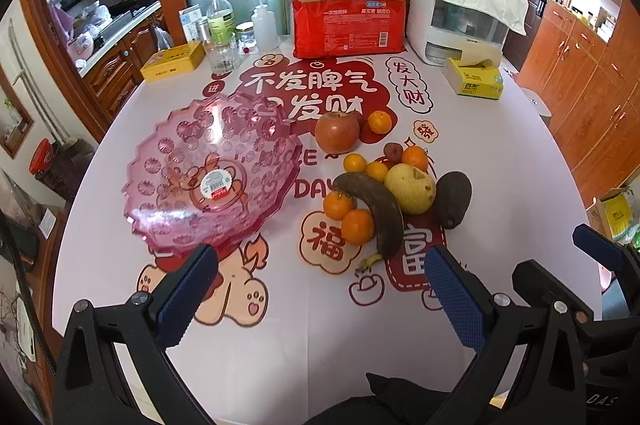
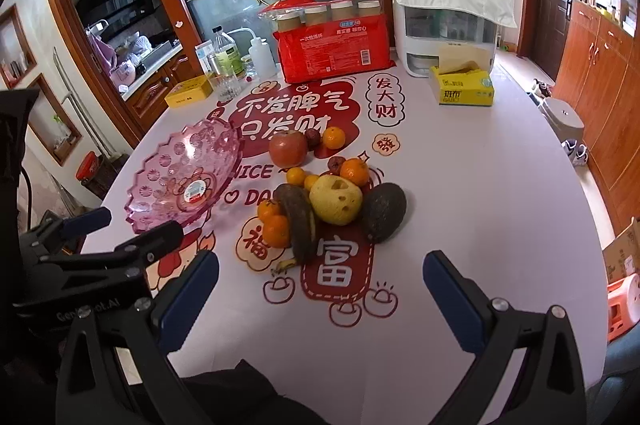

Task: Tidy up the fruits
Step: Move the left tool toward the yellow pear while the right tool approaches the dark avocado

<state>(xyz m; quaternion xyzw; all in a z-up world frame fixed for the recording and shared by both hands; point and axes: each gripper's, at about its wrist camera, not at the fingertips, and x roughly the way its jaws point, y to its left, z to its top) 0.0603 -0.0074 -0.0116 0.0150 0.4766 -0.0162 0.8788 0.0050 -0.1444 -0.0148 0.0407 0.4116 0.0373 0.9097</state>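
Observation:
A pink plastic fruit bowl stands empty on the table's left. To its right lies a pile of fruit: a red apple, a yellow pear, a dark overripe banana, an avocado and several small oranges. The same pile shows in the right wrist view, with the pear and avocado. My left gripper is open and empty, near the bowl's front rim. My right gripper is open and empty, in front of the fruit.
At the table's back stand a red package, a white appliance under a cloth, a yellow tissue box, a yellow tin and several bottles and jars. Wooden cabinets line the right.

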